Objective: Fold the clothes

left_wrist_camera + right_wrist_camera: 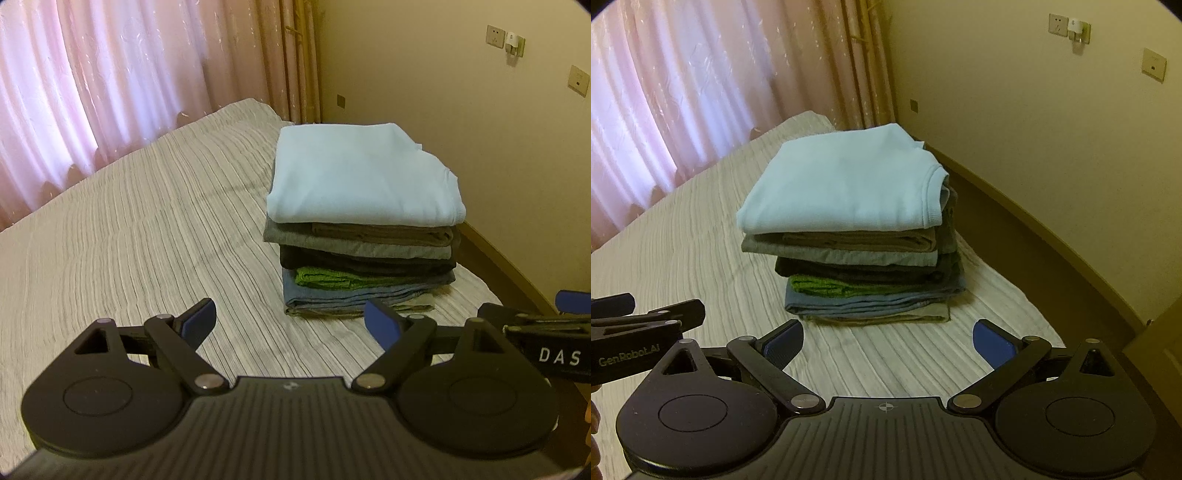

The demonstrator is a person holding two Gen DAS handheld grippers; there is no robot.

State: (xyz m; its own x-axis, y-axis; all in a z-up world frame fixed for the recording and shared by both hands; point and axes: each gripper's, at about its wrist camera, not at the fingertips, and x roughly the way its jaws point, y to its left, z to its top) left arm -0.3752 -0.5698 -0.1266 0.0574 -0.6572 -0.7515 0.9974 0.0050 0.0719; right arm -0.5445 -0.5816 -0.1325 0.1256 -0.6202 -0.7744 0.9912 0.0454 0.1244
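Both tools spread wide, gripping nothing: the folded stack of clothes [364, 229] sits on the bed [129, 240] just ahead of the left tool [290, 323], and dead ahead of the right tool [888, 341].

Ribbed cloth bedspread [147, 240]; soft knit sweatshirt [354, 173] (matt).

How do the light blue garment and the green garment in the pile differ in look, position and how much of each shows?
The light blue garment lies on top of the pile; the green garment is sandwiched low down, under a black layer. The light blue one shows its whole smooth upper face and a ribbed hem; of the green one only a textured folded edge shows. The light blue one overhangs the layers beneath; the green one is tucked in. Both are folded flat.
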